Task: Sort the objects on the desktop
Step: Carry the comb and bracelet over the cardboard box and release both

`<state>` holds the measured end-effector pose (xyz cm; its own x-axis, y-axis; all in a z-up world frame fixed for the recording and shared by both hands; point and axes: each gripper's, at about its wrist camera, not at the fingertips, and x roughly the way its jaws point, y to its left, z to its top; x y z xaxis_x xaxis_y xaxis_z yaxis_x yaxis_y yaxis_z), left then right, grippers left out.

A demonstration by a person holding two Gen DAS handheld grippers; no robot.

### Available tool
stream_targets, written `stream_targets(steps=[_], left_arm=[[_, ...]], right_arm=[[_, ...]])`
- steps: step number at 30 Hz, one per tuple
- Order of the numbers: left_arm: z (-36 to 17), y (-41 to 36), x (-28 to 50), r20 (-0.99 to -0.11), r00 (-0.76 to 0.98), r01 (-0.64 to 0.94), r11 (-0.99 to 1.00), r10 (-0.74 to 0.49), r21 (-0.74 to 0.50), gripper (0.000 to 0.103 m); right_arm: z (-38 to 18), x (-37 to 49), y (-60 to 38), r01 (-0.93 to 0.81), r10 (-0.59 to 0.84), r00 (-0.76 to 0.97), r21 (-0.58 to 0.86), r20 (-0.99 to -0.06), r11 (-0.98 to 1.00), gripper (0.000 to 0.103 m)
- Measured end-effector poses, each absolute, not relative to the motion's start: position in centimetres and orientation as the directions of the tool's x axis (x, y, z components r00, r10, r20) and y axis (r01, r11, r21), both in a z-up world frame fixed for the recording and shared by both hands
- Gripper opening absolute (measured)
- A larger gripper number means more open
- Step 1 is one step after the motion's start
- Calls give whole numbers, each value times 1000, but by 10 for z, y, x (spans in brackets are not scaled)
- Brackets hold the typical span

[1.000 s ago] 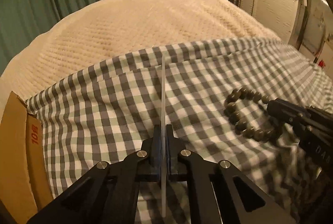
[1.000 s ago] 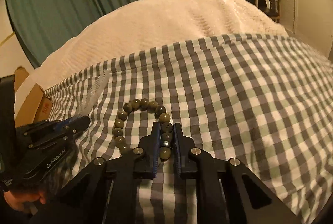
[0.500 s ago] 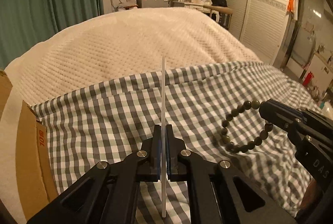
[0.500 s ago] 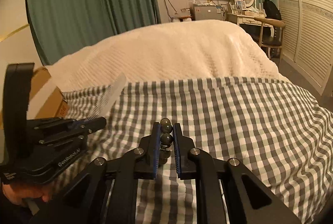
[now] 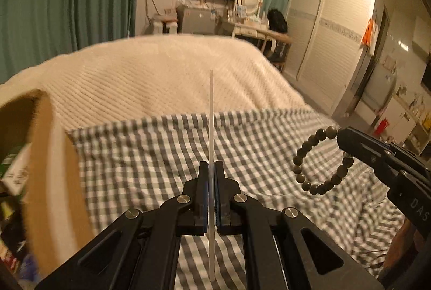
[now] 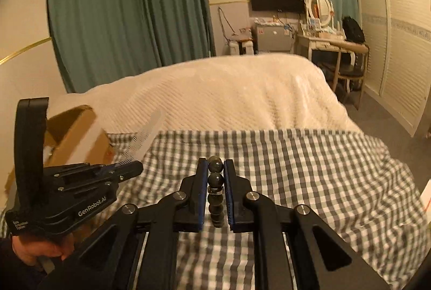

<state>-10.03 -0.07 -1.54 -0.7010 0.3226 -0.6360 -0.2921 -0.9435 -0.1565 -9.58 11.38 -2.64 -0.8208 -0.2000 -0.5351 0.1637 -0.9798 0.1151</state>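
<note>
My left gripper (image 5: 212,168) is shut on a clear plastic comb (image 5: 211,117), seen edge-on and held upright above the checked cloth (image 5: 150,155). In the right wrist view the comb (image 6: 148,132) sticks out of the left gripper (image 6: 134,167) at the left. My right gripper (image 6: 216,166) is shut on a dark green bead bracelet (image 6: 215,179), lifted off the cloth. In the left wrist view the bracelet (image 5: 304,163) hangs in a loop from the right gripper (image 5: 342,135) at the right.
An open cardboard box (image 5: 51,155) with items inside stands at the left, also seen in the right wrist view (image 6: 72,128). A cream blanket (image 5: 161,74) covers the bed beyond the cloth. A dresser and chair (image 6: 344,61) stand at the back right.
Both grippers have risen from the cloth. The bracelet lay on the cloth a second ago and now hangs in the air from the right gripper. The box has come closer at left.
</note>
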Motion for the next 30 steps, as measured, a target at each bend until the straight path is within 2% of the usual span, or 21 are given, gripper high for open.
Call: stream_targets(steps=[6, 10, 17, 21, 22, 23, 24, 25, 26, 30], left_arm=[[53, -44, -54, -560, -764, -269, -947, 321, -177, 3], [90, -89, -30, -543, -796, -212, -963, 267, -164, 3], [92, -168, -13, -620, -780, -37, -995, 84, -89, 3], [69, -196, -12, -683, -729, 21, -997, 36, -75, 6], [67, -200, -13, -691, -722, 36, -996, 27, -77, 9], [64, -205, -14, -698, -715, 49, -995, 23, -83, 22], [62, -209, -15, -705, -709, 54, -994, 29, -95, 33], [63, -211, -14, -708, -706, 59, -993, 33, -105, 59], [65, -213, -12, -701, -713, 67, -992, 29, -109, 76], [86, -211, 1, -655, -755, 111, -989, -17, -102, 94]], right_arm=[[42, -56, 78, 283, -294, -820, 98, -491, -954, 11], [79, -32, 36, 395, -406, -784, 126, -470, -910, 11], [92, -30, -51, 532, -565, -659, 223, -497, -817, 11], [74, -46, -98, 534, -554, -612, 221, -565, -816, 11], [70, -50, -106, 524, -538, -614, 212, -577, -825, 11], [66, -54, -112, 514, -528, -611, 211, -590, -831, 21], [63, -59, -115, 497, -516, -606, 219, -605, -840, 35], [64, -62, -114, 480, -504, -611, 220, -611, -849, 66], [65, -63, -111, 464, -492, -623, 219, -608, -858, 76], [90, -50, -85, 418, -430, -706, 160, -563, -894, 76]])
